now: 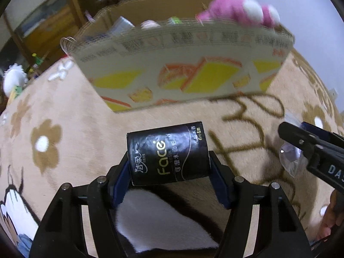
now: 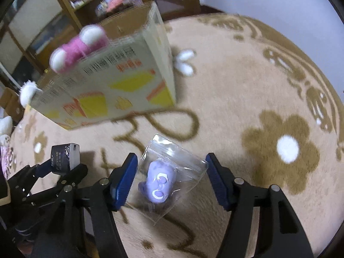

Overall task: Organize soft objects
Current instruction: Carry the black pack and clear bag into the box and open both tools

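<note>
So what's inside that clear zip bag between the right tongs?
The clear zip bag holds one small purple soft toy with pale crescent markings. Its underside and whatever else might sit beneath it are hidden. The bag sits between the right tongs, over the rug.

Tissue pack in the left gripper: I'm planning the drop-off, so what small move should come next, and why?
Probably carry the tissue pack forward and up over the cardboard box. The left gripper already clamps it, and the open box ahead holds a pink plush.
</note>
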The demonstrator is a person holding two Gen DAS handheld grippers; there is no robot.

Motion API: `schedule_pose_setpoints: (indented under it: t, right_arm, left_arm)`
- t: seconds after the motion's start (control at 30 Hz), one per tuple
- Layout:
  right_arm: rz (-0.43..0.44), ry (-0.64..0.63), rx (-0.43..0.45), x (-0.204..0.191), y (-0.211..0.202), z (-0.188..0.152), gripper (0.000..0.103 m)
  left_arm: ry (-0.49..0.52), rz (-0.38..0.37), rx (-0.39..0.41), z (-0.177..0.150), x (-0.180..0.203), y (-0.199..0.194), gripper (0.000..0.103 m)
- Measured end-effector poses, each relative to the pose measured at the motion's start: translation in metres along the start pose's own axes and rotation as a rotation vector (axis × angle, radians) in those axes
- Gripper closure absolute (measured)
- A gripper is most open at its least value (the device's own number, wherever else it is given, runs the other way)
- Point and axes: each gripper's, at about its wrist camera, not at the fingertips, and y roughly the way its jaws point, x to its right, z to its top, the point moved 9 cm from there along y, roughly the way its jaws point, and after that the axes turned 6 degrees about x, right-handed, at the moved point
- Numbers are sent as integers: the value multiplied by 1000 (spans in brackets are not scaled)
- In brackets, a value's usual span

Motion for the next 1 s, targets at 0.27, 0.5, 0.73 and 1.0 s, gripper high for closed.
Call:
schedule_pose_setpoints:
  t: [0.27, 0.5, 0.73, 1.0]
  right_arm:
    - [46, -50, 198, -15, -43, 29, 34]
    - [38, -122, 379, -30, -86, 63, 34]
    - [38, -172, 489, -45, -118, 81, 34]
    - [56, -221, 539, -61, -124, 105, 34]
  left_arm:
    - [-20, 66, 176, 23, -14, -43, 37]
    - [26, 111, 329, 48, -13, -76, 37]
    - [34, 124, 430, 70, -28, -101, 37]
    - [39, 120, 488, 97, -37, -120, 37]
